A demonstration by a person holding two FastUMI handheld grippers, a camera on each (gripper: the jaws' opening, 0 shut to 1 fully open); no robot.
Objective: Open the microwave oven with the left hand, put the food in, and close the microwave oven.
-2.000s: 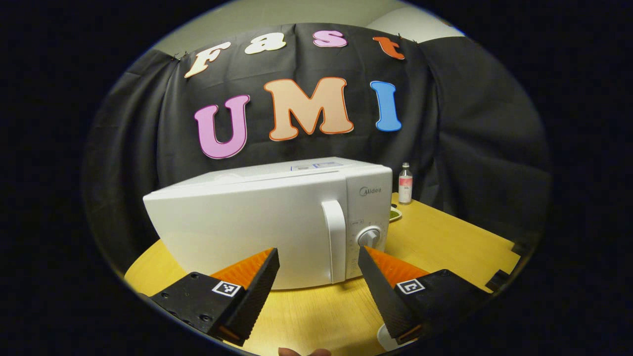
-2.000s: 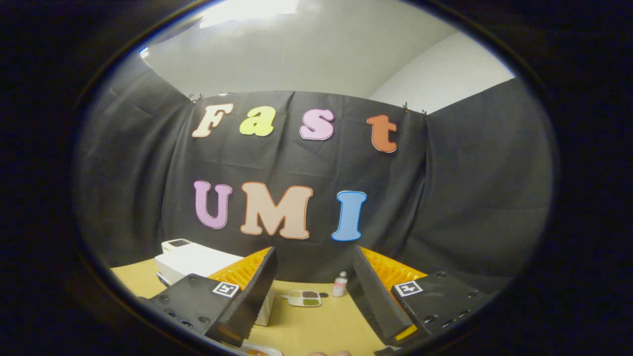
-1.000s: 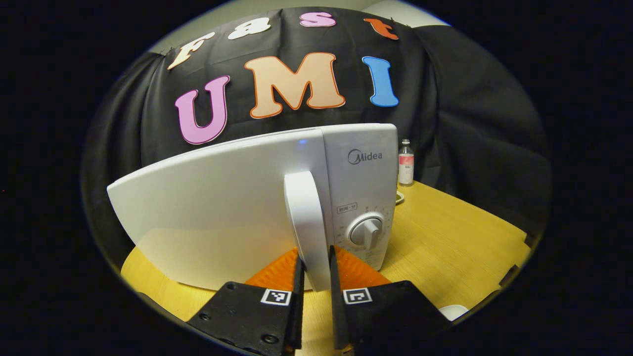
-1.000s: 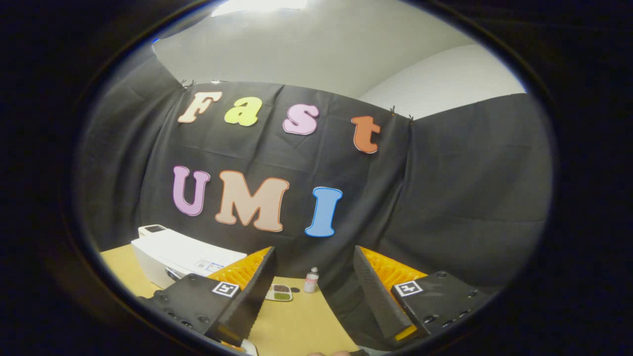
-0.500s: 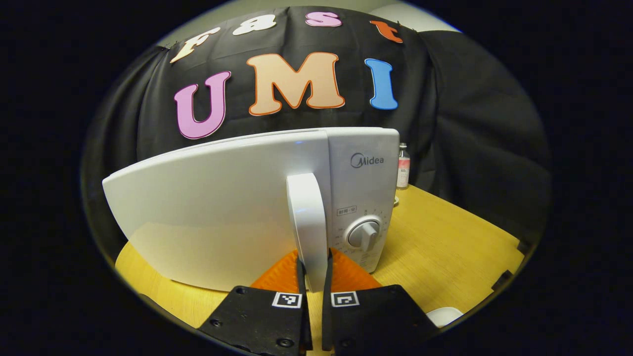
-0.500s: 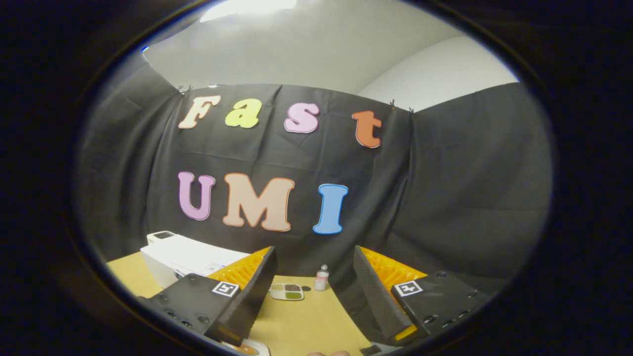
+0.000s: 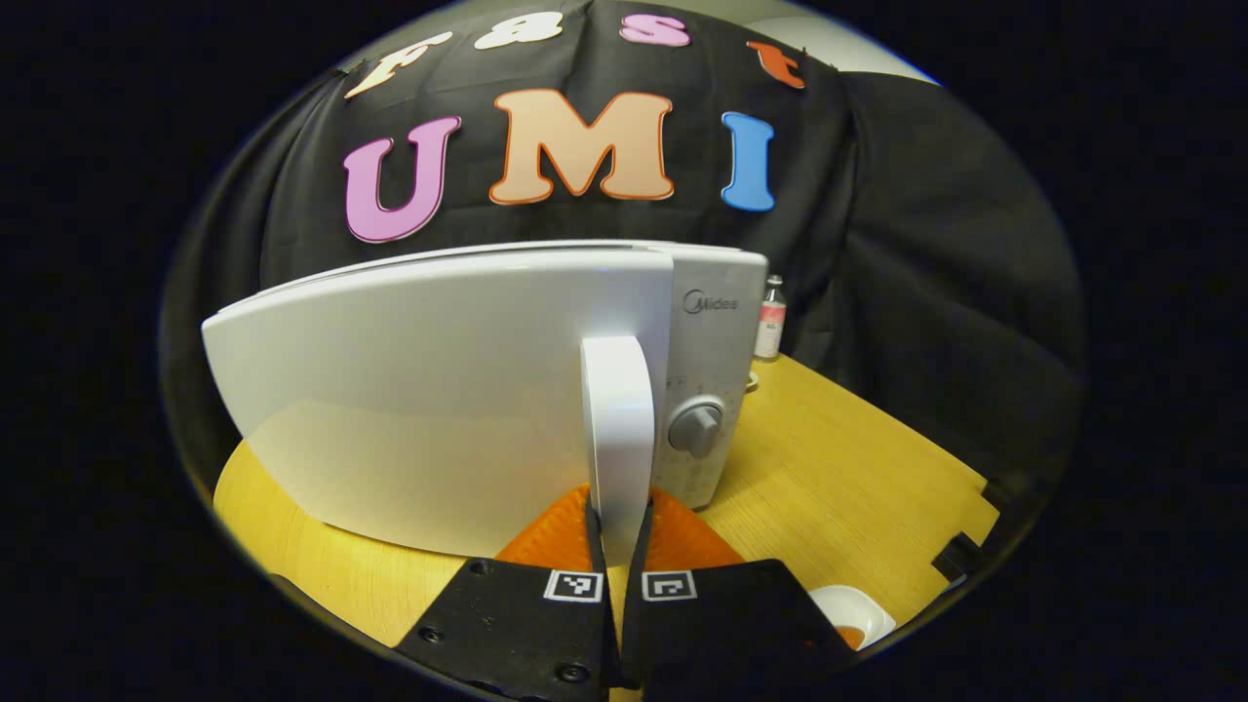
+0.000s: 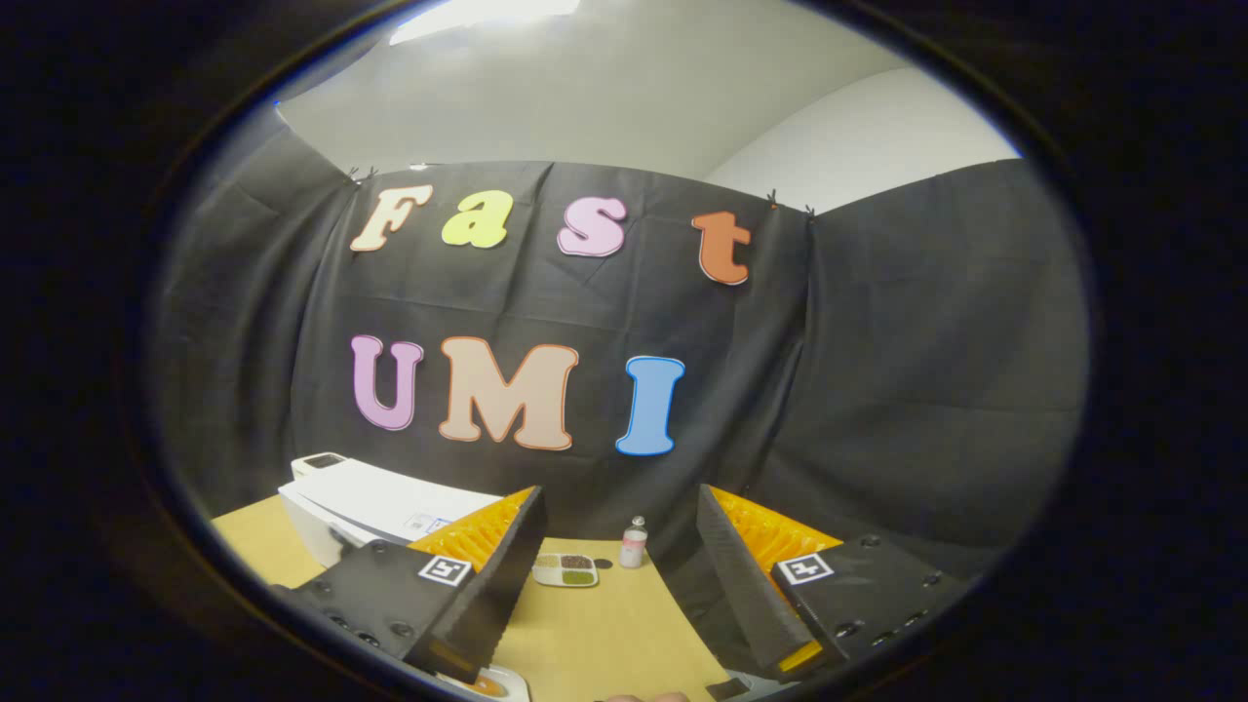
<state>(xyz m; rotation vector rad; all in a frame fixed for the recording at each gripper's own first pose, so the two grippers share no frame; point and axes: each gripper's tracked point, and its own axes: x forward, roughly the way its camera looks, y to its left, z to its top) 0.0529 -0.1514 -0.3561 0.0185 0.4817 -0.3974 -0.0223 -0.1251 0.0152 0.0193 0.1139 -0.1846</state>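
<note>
Pinching the microwave door handle (image 7: 618, 429), left gripper (image 7: 614, 546) jaws; right gripper (image 8: 619, 556) jaws spread.

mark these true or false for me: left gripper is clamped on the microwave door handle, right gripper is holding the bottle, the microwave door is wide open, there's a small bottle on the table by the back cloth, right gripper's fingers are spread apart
1. The left gripper is clamped on the microwave door handle. True.
2. The right gripper is holding the bottle. False: the bottle stands far off on the table, and nothing is between the fingers.
3. The microwave door is wide open. False: at most it has just started to swing away from the control panel.
4. A small bottle stands on the table by the back cloth. True.
5. The right gripper's fingers are spread apart. True.
</note>
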